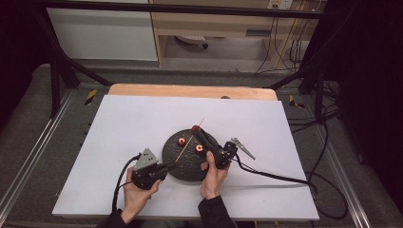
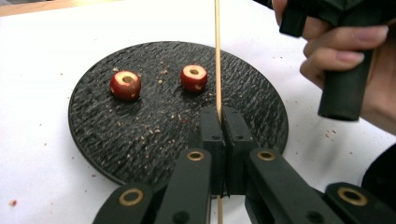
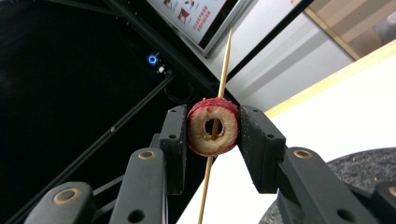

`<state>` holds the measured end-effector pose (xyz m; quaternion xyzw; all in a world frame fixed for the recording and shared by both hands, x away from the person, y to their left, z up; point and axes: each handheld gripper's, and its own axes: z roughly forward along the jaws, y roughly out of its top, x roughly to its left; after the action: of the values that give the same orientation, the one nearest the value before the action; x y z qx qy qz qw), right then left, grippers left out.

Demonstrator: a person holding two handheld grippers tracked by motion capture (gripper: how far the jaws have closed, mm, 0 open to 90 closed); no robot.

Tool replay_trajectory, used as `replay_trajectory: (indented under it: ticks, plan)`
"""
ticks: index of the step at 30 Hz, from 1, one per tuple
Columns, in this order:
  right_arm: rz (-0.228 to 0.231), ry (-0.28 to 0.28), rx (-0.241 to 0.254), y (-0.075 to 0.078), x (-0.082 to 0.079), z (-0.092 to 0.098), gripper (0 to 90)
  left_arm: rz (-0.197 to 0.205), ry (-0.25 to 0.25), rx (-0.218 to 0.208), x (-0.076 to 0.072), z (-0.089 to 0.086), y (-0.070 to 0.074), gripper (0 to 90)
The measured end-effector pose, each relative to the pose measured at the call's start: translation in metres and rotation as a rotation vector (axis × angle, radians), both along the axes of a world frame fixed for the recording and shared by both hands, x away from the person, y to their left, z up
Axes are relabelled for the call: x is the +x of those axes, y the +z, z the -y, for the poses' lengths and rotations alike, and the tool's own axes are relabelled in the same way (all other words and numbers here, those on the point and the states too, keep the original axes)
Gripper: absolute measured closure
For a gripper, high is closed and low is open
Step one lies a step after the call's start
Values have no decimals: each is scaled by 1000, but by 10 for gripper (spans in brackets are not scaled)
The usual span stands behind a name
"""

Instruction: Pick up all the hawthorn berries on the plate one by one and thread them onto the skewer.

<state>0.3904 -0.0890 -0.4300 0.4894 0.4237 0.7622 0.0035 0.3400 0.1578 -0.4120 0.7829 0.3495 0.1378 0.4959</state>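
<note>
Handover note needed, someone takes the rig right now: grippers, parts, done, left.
Left gripper: jaws shut on the thin wooden skewer, holding it over the round black textured plate.
Right gripper: jaws shut on a red cored fruit piece; the skewer is seen through its hole, so the fruit appears to be on the skewer, near the tip.
On the plate: two more red cored fruit pieces, loose, apart, with crumbs around them.
Done: first piece apparently threaded.
Left: probably slide it further down, then thread the other two.

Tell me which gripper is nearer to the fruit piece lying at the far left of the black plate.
Left. The left gripper, shut on the skewer, sits at the plate's near edge, close to that fruit piece. The right gripper holds another fruit ring farther off.
</note>
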Motion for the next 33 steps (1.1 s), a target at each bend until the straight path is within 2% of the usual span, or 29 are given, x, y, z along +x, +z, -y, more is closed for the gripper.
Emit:
replay_trajectory:
  ticks: [16, 29, 31, 33]
  plan:
    - [-5, 76, -97, -7, -12, -2, 637, -5, -24, 15, 21, 18, 14, 885]
    - [-21, 114, -169, -11, -19, -3, 633, -4, -43, 24, 26, 23, 14, 886]
    - [-23, 122, -181, -10, -19, -3, 617, -3, -49, 22, 25, 21, 14, 886]
    - [-20, 121, -198, -10, -19, -2, 559, 0, -53, 25, 24, 19, 14, 886]
